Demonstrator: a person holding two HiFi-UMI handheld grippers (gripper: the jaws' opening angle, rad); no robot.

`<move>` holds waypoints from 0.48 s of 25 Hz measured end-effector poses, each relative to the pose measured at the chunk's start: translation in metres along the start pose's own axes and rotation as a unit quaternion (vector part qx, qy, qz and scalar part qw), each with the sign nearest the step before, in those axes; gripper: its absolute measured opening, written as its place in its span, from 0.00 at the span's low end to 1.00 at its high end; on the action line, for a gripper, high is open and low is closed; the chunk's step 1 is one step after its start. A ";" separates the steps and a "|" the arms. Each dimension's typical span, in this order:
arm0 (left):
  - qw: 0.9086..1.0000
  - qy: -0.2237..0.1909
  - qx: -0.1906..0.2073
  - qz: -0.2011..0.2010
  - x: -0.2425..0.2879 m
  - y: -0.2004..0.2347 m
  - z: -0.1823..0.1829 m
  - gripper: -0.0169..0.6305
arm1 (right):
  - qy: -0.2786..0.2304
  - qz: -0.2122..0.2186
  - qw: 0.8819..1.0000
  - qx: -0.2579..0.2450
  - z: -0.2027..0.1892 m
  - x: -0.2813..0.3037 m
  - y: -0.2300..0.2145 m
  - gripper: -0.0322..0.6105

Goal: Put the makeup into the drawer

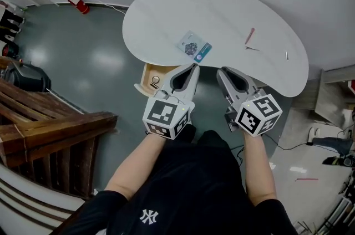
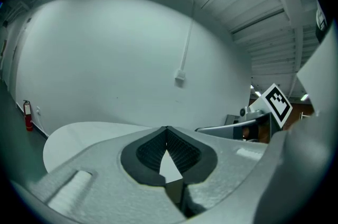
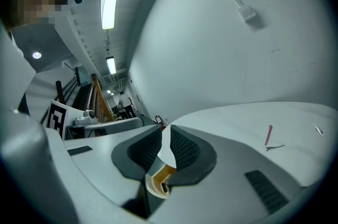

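A flat makeup packet (image 1: 194, 46) with a teal edge lies near the front of the white curved table (image 1: 166, 12). Below the table's front edge a wooden drawer (image 1: 148, 77) stands pulled out, with a small round thing inside; it also shows between the jaws in the right gripper view as the drawer (image 3: 158, 179). My left gripper (image 1: 195, 66) points at the table edge just right of the drawer, its jaws shut and empty (image 2: 167, 128). My right gripper (image 1: 221, 69) hangs beside it, its jaws a narrow gap apart with nothing between the pads (image 3: 165, 130).
A pink stick (image 1: 250, 35), a thin hair clip (image 1: 253, 49) and a small pin (image 1: 287, 55) lie on the table's right half. A wooden stair frame (image 1: 50, 134) stands at the left and a red fire extinguisher (image 1: 77, 3) lies by the far wall.
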State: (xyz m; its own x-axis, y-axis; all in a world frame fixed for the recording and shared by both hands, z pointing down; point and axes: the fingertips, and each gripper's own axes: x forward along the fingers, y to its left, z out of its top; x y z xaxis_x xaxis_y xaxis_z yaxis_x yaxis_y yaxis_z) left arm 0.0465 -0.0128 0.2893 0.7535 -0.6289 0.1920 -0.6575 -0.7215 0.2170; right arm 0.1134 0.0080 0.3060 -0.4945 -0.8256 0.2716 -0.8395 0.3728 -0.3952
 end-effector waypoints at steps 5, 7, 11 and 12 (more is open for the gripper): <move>1.000 0.019 -0.007 -0.008 0.029 0.015 -0.015 0.04 | 0.031 -0.011 0.999 0.021 -0.015 0.024 -0.028 0.16; 1.000 0.026 -0.004 -0.011 0.043 0.020 -0.022 0.04 | 0.043 -0.015 0.999 0.025 -0.022 0.035 -0.044 0.17; 0.999 0.044 0.001 -0.010 0.070 0.032 -0.041 0.04 | 0.076 -0.018 0.996 0.036 -0.043 0.061 -0.080 0.20; 0.999 0.049 0.002 -0.008 0.075 0.035 -0.046 0.04 | 0.086 -0.018 0.995 0.040 -0.049 0.067 -0.088 0.21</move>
State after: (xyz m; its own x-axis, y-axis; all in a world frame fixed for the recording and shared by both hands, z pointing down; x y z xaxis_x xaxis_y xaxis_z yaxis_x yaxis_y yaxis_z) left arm 0.0800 -0.0718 0.3549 0.7602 -0.5853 0.2819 -0.6448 -0.7326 0.2178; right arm 0.1427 -0.0589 0.4018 -0.5016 -0.7506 0.4302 -0.8400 0.3035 -0.4497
